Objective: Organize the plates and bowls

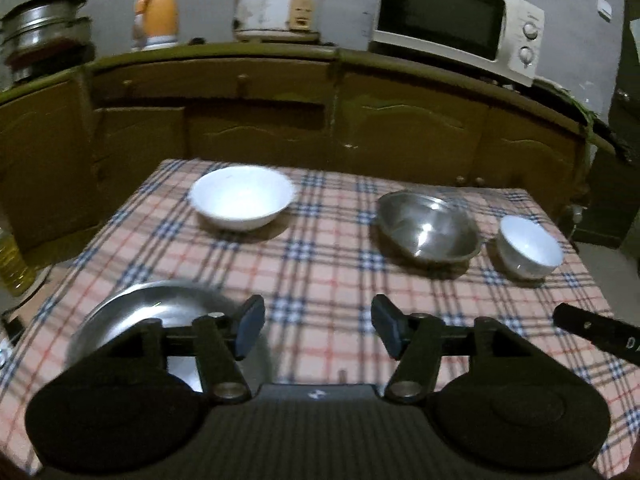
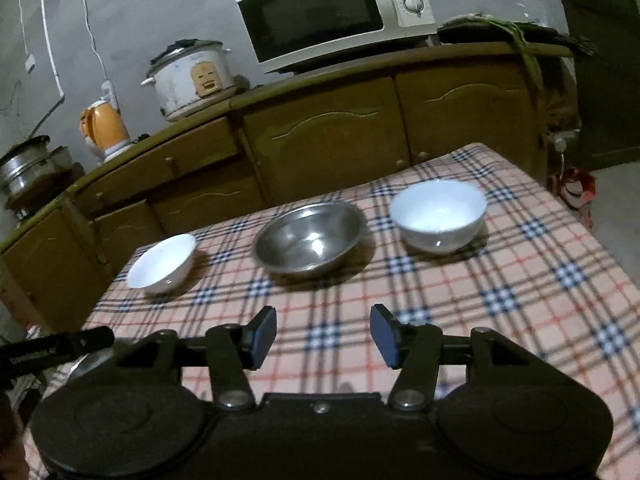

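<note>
Left wrist view: left gripper (image 1: 318, 326) is hanging over the plaid tablecloth (image 1: 320, 264), fingers (image 1: 250, 328) standing apart, nothing between the pads. A steel plate (image 1: 132, 312) is lying at 9 o'clock of the gripper, partly hidden under the left finger linkage. A wide white bowl (image 1: 242, 196) is sitting at 11 o'clock, far side of the table. A steel bowl (image 1: 428, 226) is sitting at 1 o'clock, with a small white bowl (image 1: 528, 246) just beside it at 2 o'clock, not touching. A black tip of the right gripper (image 1: 592, 330) is poking in at 3 o'clock. A microwave (image 1: 456, 20), rice cooker (image 1: 276, 4), orange kettle (image 1: 156, 12) and stacked steel pots (image 1: 44, 28) are standing on the cabinet counter behind.

Right wrist view: right gripper (image 2: 323, 336) is hovering over the same cloth (image 2: 480, 280), fingers (image 2: 384, 334) apart, gap empty. The steel bowl (image 2: 308, 238) is sitting at 12 o'clock, the small white bowl (image 2: 438, 216) at 1 o'clock, the wide white bowl (image 2: 162, 264) tilted-looking at 10 o'clock. All three are standing apart from each other. The steel plate's (image 2: 90, 362) rim is just showing at 9 o'clock, below the left gripper's black tip (image 2: 60, 346). The microwave (image 2: 332, 12) and rice cooker (image 2: 192, 78) are sitting on the counter above.
</note>
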Demonstrator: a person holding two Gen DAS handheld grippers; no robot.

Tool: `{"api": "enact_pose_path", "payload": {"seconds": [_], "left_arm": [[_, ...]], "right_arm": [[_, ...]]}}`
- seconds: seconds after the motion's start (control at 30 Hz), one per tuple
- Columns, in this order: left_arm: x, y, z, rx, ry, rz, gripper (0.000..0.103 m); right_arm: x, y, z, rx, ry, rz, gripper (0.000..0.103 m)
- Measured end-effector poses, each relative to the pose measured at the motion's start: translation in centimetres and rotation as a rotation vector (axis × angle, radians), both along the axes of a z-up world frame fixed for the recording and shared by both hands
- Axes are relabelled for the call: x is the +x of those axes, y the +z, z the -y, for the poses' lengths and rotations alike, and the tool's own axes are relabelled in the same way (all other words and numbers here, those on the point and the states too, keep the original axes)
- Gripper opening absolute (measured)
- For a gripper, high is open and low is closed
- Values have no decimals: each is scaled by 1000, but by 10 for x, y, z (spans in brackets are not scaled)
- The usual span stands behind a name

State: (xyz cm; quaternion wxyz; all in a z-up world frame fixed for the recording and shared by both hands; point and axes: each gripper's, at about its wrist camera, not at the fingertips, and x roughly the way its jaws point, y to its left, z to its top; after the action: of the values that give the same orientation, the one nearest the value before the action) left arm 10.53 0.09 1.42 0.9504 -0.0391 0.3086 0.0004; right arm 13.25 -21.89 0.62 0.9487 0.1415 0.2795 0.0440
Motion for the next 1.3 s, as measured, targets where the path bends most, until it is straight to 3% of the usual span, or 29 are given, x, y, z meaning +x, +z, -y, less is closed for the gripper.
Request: {"api": "enact_pose_path", "payload": {"seconds": [0.5, 0.73, 0.8, 0.87, 0.9, 0.93, 0.97, 1.13, 1.3], "left_arm": [[152, -35, 46, 30, -60, -54, 66], [202, -59, 55, 28, -67, -95, 65], [214, -66, 59, 39, -77, -109, 62], [221, -71, 61, 32, -90, -125, 42], [225, -74, 62, 24, -95, -142, 37], [228, -77, 62, 13, -102, -155, 25], [230, -79, 63, -1, -119, -164, 20], [219, -78, 61, -16, -116, -152, 19], [195, -59, 59, -20, -101, -127, 18]], "right_arm": [[151, -35, 13, 40, 25, -97, 64], [195, -64, 5, 42, 1, -163, 64], [204, -71, 4, 46, -2, -170, 64], [211, -75, 5, 56, -6, -177, 58], [215, -78, 5, 64, -7, -186, 44], [217, -80, 5, 70, -4, -193, 30], [217, -80, 4, 65, -4, -188, 30], [209, -75, 2, 50, -4, -154, 29], [186, -56, -1, 28, 16, -111, 29]]}}
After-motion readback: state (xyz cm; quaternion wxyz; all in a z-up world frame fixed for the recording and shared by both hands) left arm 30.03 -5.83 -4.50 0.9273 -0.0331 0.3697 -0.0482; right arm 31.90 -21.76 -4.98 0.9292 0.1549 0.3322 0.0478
